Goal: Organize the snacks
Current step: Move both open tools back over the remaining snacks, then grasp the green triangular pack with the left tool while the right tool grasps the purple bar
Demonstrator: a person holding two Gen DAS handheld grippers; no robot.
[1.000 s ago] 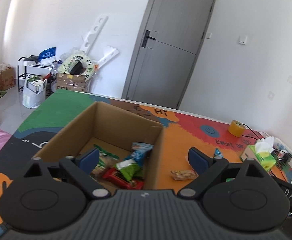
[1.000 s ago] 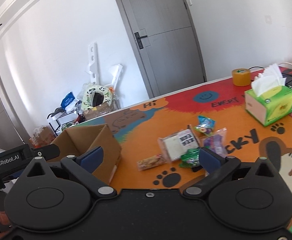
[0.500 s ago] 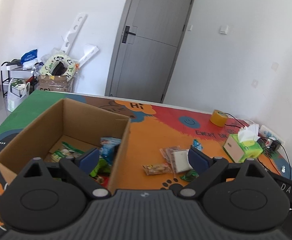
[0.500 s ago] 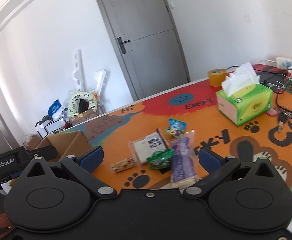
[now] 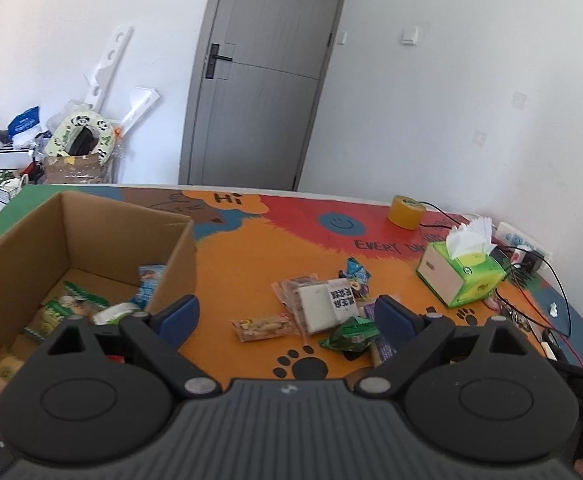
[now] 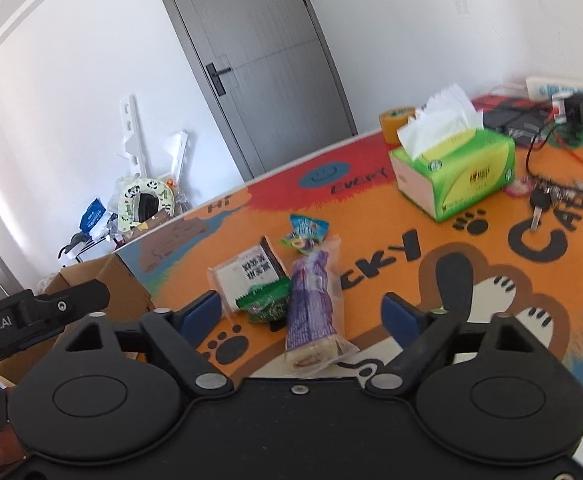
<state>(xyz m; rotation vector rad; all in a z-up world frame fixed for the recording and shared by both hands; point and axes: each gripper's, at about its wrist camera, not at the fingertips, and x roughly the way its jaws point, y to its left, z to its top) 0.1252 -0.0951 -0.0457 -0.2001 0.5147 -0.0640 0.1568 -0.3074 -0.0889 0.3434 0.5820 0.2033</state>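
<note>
- The loose snacks are seen clustered mid-worktop: a purple-wrapped cake, a white packet with black print, a green crinkled bag, a small blue-green packet, a clear-wrapped bar. Five are counted with certainty; a reddish clear wrapper partly under the white packet is noted as a possible sixth.
- Right gripper: jaws are spread and closing; the purple-wrapped cake lies between them on the worktop, not pressed by either pad. Nothing is held.
- Left gripper: jaws are spread wide, closing slightly; nothing is gripped or touched. The bar and green bag are seen beyond the gap.
- Cardboard box: one, open-topped, at the left end of the worktop. Several packets are inside, green-and-white ones and a blue one leaning against the right wall; an exact count cannot be made, as the gripper hides part.
- One green tissue box is noted beyond the snacks to the right, one tape roll behind it.
- Keys and cables lie at the right end.
</note>
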